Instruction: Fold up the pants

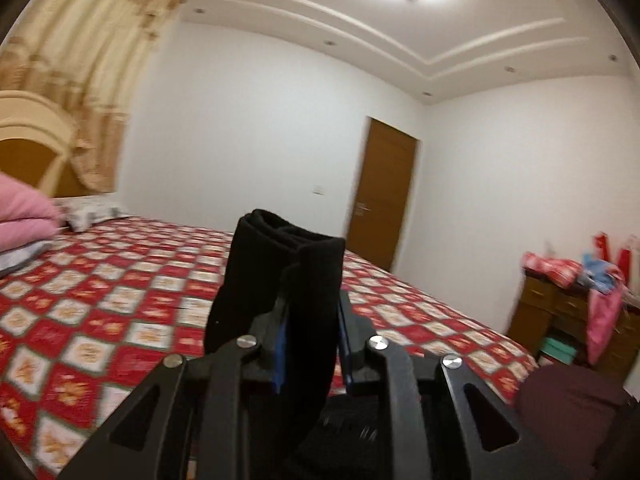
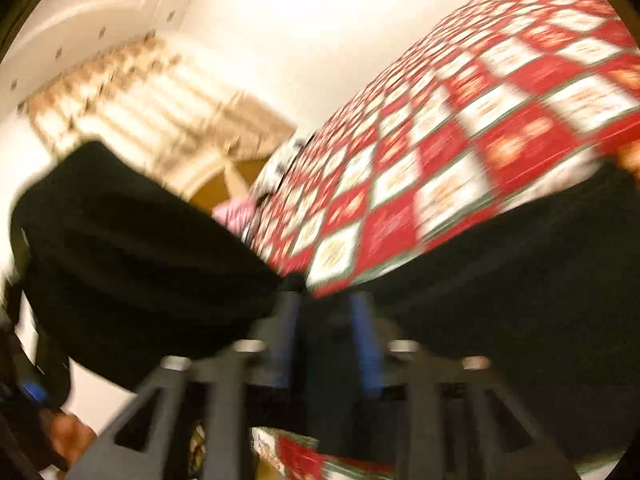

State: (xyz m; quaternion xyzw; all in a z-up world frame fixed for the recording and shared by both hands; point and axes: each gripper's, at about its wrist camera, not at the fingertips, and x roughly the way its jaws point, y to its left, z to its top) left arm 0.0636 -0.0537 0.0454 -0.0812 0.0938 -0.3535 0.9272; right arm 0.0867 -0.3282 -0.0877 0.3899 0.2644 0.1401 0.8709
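Observation:
In the left wrist view my left gripper (image 1: pixel 314 304) is shut on a folded bundle of the black pants (image 1: pixel 276 264), which stands up between the blue pads above the red-and-white checked bed cover (image 1: pixel 120 300). The right wrist view is blurred and tilted. There my right gripper (image 2: pixel 326 304) has the black pants (image 2: pixel 140 248) bunched between its blue pads. The cloth spreads out to the left and right of the fingertips, with the bed cover (image 2: pixel 440 160) behind. Which part of the pants each gripper holds is hidden.
Pink pillows (image 1: pixel 24 216) and a cream headboard (image 1: pixel 36 140) are at the bed's far left end. A brown door (image 1: pixel 384 196) is in the back wall. A wooden dresser (image 1: pixel 560 312) piled with clothes stands on the right. A dark maroon sleeve (image 1: pixel 572 400) is at the lower right.

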